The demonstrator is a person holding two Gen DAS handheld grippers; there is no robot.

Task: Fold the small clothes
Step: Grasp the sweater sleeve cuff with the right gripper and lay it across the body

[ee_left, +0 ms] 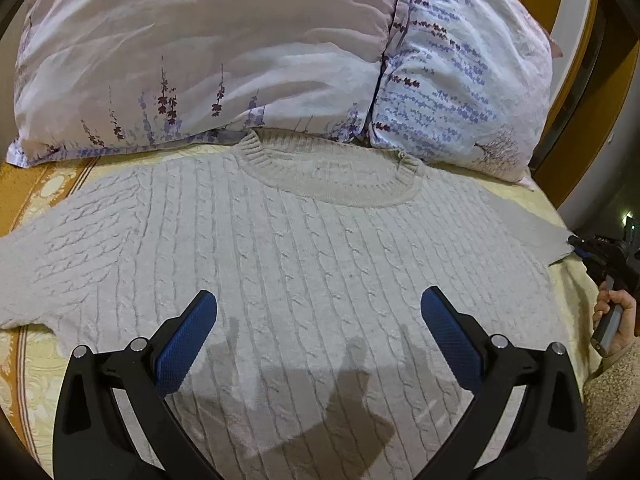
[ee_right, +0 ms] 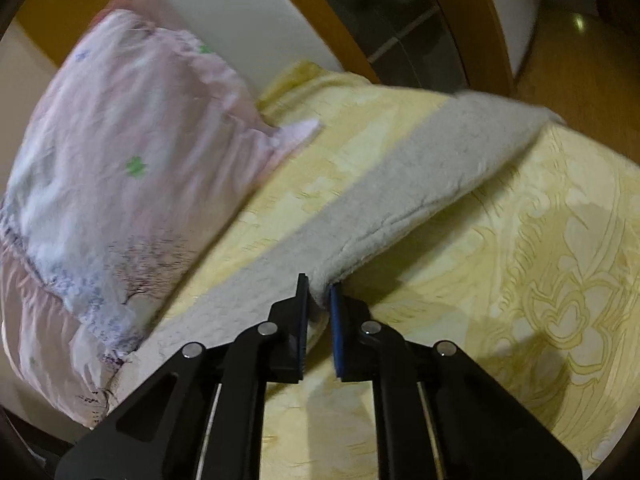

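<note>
A pale grey cable-knit sweater (ee_left: 304, 248) lies flat and face up on the bed, its ribbed collar (ee_left: 332, 184) toward the pillows. My left gripper (ee_left: 318, 304) hovers open above the sweater's body, blue pads wide apart with nothing between them. In the right wrist view my right gripper (ee_right: 319, 292) is shut on the edge of the sweater's sleeve (ee_right: 420, 184), which stretches away across the sheet toward the bed's edge. At the far right of the left wrist view the right gripper (ee_left: 580, 246) shows pinching that sleeve, a hand (ee_left: 616, 316) on its handle.
Two floral pillows (ee_left: 224, 52) (ee_left: 460, 80) lie just beyond the collar. A yellow patterned sheet (ee_right: 540, 280) covers the bed. A wooden bed frame (ee_right: 460, 20) and the floor lie past the right edge. A beige sleeve (ee_left: 612, 384) of the person is at lower right.
</note>
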